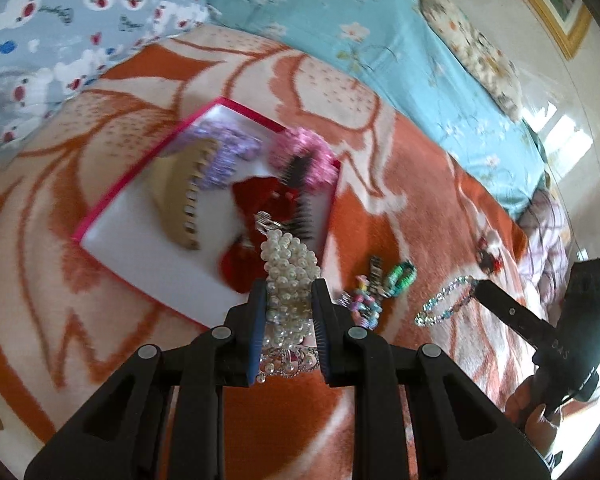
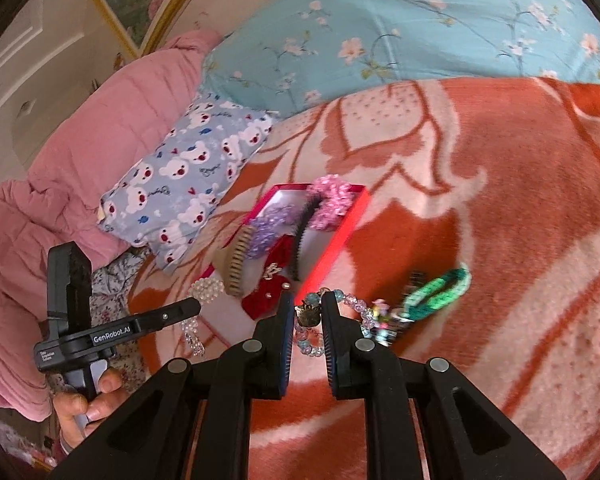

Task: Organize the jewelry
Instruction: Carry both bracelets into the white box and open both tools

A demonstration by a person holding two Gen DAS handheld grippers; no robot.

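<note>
Two loads are in my grip over the orange blanket point(image 1: 400, 184) of the bed: my left fingers point(image 1: 289, 322) are clenched on a pearl hair clip point(image 1: 290, 276), my right fingers point(image 2: 307, 338) on a beaded bracelet point(image 2: 342, 312) with a small charm. The pink-rimmed box point(image 1: 112, 200) lies ahead, already crowded with a tan claw clip point(image 1: 176, 196), purple scrunchie point(image 1: 224, 152), pink scrunchie point(image 1: 300, 152), black comb point(image 1: 300, 208) and red bow point(image 1: 260, 196). I judge the pearls should go down on the bare white corner nearest me, released low so nothing spills. Loose on the blanket beside the box wait a green band point(image 2: 440, 288) and small coloured clips point(image 1: 364, 304).
</note>
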